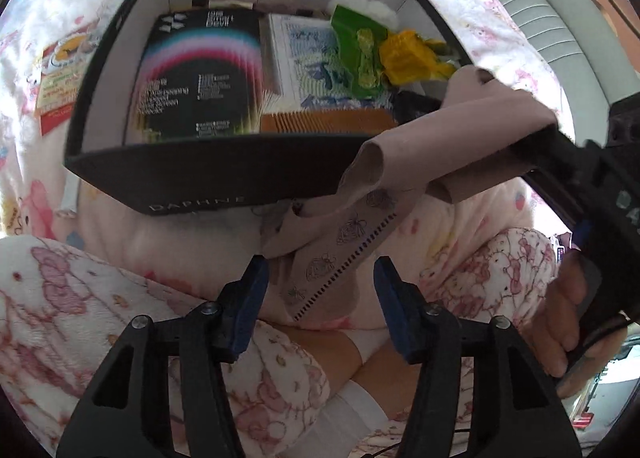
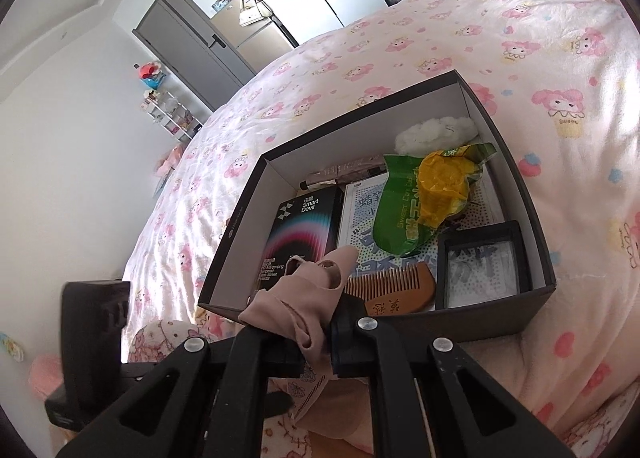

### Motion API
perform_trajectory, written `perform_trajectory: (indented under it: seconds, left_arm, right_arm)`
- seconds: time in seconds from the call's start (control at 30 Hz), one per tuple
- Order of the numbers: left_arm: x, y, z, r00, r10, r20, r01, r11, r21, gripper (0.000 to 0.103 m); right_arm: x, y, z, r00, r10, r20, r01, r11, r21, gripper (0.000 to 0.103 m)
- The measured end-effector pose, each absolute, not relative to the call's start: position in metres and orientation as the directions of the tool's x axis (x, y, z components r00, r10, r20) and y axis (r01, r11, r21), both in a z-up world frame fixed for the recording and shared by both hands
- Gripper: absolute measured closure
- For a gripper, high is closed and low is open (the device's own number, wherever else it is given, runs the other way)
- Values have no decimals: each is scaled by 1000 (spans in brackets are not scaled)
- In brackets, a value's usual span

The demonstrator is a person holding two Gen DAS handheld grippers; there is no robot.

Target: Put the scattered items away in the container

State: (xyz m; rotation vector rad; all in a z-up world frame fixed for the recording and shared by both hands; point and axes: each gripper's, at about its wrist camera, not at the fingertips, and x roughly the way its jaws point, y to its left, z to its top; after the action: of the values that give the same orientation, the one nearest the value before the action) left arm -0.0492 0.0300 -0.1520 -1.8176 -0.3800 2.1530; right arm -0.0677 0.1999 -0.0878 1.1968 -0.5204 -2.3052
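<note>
A limp beige fabric stocking (image 2: 298,298) is being pinched by the tightly closed right gripper (image 2: 316,342) beside the dark cardboard box (image 2: 532,193); the left gripper (image 1: 320,298) is being held apart, empty.

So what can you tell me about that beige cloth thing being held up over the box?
The beige cloth looks like thin, soft fabric, bunched and folded. The right gripper is shut on one end, by the near wall of the dark box. The rest hangs down outside, showing small outlined drawings and a dotted line along one edge. Its lower end dangles between the open fingers of the left gripper.
</note>
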Motion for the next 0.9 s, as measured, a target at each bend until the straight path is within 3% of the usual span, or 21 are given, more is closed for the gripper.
perform_trajectory:
  seconds: [0.13,0.37,0.7,0.9]
  left_arm:
    - [-58,34,-172,-155,326,-933,37,-941,-335,50]
    - [-59,35,-165,-201,282,-938,60,-952,-299,99]
    - [-53,5,-69,-446,284,-849,41,-941,-336,101]
    - [-80,-7,-45,-528,224,-819,31,-959,-283,101]
  right_arm:
    - [-66,200,-88,-498,-565,-658,239,-818,522,97]
    - [-65,209,-91,-502,-545,-672,219,-832,510,96]
    - [-64,215,-79,-519,-559,-647,244,-822,514,96]
    - [-67,208,-90,-485,-543,-686,210,-834,511,97]
